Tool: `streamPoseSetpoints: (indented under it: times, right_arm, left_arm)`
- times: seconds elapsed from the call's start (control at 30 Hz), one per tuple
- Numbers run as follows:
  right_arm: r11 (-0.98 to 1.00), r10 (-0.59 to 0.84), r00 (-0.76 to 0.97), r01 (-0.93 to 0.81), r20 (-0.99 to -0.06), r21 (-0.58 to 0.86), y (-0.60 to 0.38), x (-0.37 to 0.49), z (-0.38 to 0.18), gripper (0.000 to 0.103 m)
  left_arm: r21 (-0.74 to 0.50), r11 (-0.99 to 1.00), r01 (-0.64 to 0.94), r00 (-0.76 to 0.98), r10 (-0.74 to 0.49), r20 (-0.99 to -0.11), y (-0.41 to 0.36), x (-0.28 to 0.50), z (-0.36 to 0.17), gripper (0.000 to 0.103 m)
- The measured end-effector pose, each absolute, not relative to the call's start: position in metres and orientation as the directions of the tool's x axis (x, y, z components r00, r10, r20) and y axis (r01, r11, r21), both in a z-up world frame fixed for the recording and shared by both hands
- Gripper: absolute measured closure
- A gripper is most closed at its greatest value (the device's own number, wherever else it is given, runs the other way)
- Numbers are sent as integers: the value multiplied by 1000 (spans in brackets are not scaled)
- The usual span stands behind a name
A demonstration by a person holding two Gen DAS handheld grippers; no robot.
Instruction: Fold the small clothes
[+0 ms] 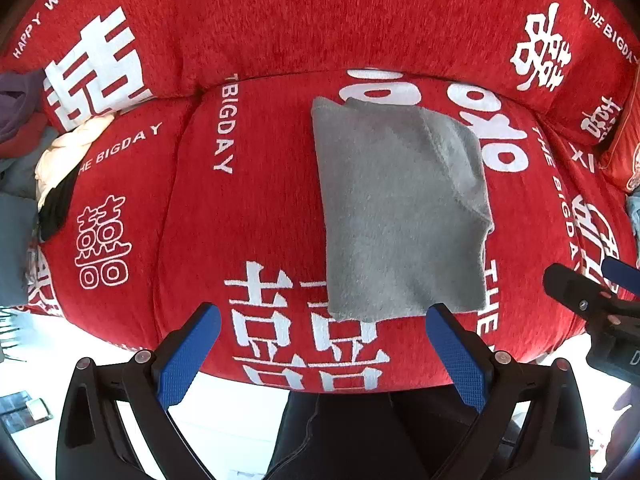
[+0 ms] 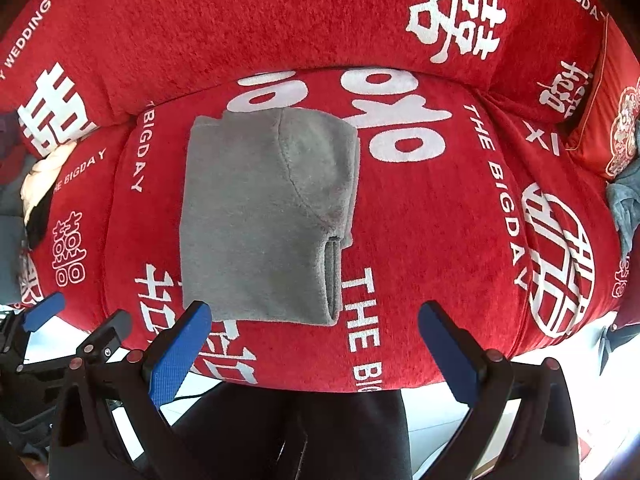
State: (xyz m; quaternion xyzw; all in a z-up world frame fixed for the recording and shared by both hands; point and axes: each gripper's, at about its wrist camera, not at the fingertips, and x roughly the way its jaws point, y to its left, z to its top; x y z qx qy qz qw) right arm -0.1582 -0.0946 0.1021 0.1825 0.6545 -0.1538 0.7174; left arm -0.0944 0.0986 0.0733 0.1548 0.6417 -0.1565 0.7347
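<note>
At the far left, a heap of unfolded clothes (image 1: 48, 160) in cream, black and purple waits on the sofa edge. The left gripper (image 1: 324, 344) hangs with its blue ribbed fingers spread wide, holding nothing. The grey fleece garment (image 1: 400, 208) lies flat mid-cushion on the red sofa cover (image 1: 256, 32), already a neat soft rectangle with a sleeve tucked across. The right gripper (image 2: 316, 340) is likewise spread and empty, near the garment's front hem. The fold looks finished; the next move likely calls for setting it aside and pinching a fresh piece from the heap
</note>
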Motion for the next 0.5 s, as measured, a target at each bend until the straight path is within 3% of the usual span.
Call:
streamPoseSetpoints:
  times: [0.5]
  right_arm:
    - [896, 18, 83, 440, -996, 53, -87, -156, 98, 0]
  left_arm:
    - [36, 908, 417, 137, -23, -990, 99, -95, 71, 0]
